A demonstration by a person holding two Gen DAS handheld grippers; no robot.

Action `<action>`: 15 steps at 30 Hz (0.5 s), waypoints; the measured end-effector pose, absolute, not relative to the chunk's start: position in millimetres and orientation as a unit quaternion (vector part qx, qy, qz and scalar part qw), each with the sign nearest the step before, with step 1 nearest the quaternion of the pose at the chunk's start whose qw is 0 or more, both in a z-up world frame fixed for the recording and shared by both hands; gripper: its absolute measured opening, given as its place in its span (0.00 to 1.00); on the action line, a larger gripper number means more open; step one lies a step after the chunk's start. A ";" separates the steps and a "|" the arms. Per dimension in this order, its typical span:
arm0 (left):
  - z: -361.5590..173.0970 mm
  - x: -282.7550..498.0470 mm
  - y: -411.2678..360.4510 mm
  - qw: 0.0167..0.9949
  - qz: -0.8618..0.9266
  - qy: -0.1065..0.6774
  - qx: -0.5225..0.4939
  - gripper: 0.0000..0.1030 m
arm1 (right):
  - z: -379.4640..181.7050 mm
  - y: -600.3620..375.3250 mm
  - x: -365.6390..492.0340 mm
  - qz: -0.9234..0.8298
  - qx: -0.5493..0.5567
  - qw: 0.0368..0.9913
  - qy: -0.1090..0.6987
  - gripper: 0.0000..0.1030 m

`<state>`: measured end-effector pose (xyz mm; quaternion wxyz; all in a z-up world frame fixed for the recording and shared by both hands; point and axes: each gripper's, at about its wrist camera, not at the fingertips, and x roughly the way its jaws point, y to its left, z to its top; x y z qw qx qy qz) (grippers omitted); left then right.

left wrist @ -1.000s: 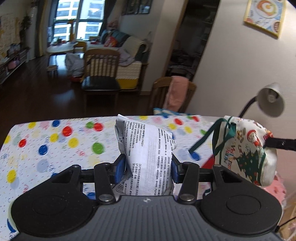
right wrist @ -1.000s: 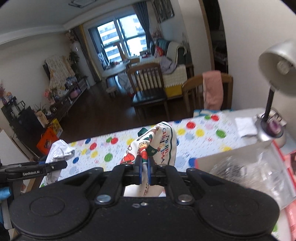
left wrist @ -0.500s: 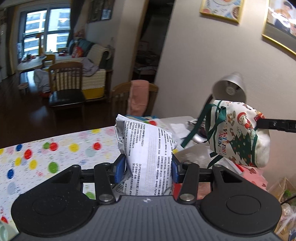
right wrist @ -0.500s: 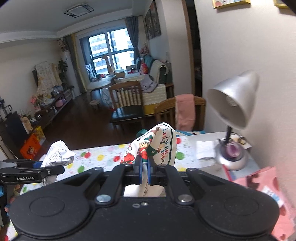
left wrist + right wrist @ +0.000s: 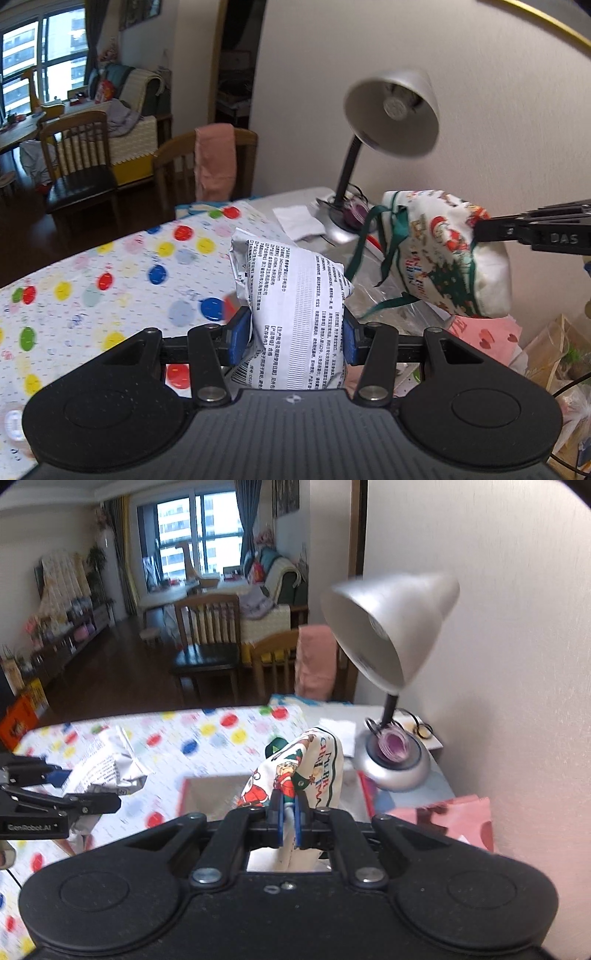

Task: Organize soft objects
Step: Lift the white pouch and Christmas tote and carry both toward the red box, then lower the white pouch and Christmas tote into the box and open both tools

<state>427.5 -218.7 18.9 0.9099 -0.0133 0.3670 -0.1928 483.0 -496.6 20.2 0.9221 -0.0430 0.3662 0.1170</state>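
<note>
**Both grippers loaded above the table**

In the lower centre of the left wrist view, my left gripper (image 5: 295, 332) pinches a white packet (image 5: 295, 306) over the dotted cloth (image 5: 110, 280). Toward the right, my right gripper (image 5: 288, 821) clamps a Christmas pouch (image 5: 306, 771). The lamp (image 5: 391, 627) stands upper right, near the wall.

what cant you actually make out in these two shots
- Printed text on the white packet: too small to read in the left wrist view.
- Bottom of the packet: hidden behind the left gripper body.
- Contents of the Christmas pouch: hidden by its own fabric in both views.
- Inside of the box below the pouch: motion-blurred and partly covered by the right gripper.
- Polka-dot tablecloth: blurred.
</note>
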 end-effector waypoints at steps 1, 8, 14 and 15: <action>14.6 430.2 -227.0 0.908 -0.195 0.370 -0.010 0.46 | 14.0 -498.6 485.5 0.115 -0.050 0.920 0.371 0.04; -15.6 444.3 -282.3 0.898 -0.187 0.397 0.015 0.46 | -25.4 -504.0 496.3 0.109 -0.100 0.911 0.385 0.04; -41.2 466.0 -306.3 0.885 -0.175 0.431 0.001 0.46 | -55.3 -508.8 511.9 0.116 -0.099 0.898 0.413 0.04; -45.2 469.7 -309.7 0.883 -0.176 0.435 0.000 0.46 | -60.8 -509.6 514.3 0.118 -0.098 0.896 0.417 0.04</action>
